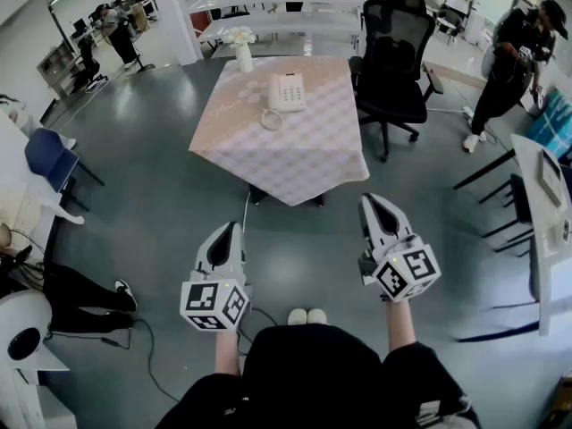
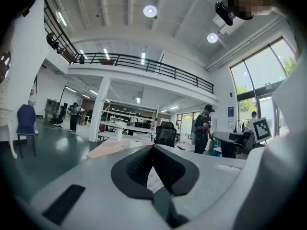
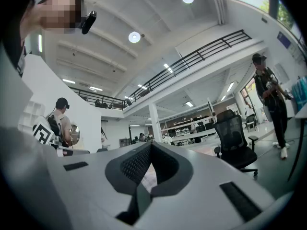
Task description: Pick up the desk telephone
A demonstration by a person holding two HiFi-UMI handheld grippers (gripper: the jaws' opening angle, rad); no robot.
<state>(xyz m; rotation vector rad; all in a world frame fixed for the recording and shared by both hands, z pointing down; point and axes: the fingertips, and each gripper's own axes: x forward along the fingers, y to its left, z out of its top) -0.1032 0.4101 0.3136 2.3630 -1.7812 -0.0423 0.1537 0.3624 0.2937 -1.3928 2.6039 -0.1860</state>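
Observation:
The white desk telephone [image 1: 287, 90] lies on a table with a pink checked cloth [image 1: 313, 155] at the top middle of the head view. Its coiled cord [image 1: 271, 120] rests beside it. Both grippers hang over the grey floor, well short of the table. My left gripper [image 1: 234, 228] is shut with nothing in it, and its closed jaws [image 2: 153, 148] point level toward the table's near edge [image 2: 115, 147]. My right gripper [image 1: 368, 200] is also shut and empty, as the right gripper view [image 3: 151, 145] shows.
A vase of white flowers [image 1: 242, 48] stands at the table's far left corner. A black office chair [image 1: 394, 56] is at its right. One person [image 1: 514, 61] stands at far right and another [image 1: 119, 32] at far left. A blue chair [image 1: 47, 157] and white desk [image 1: 542, 206] flank the floor.

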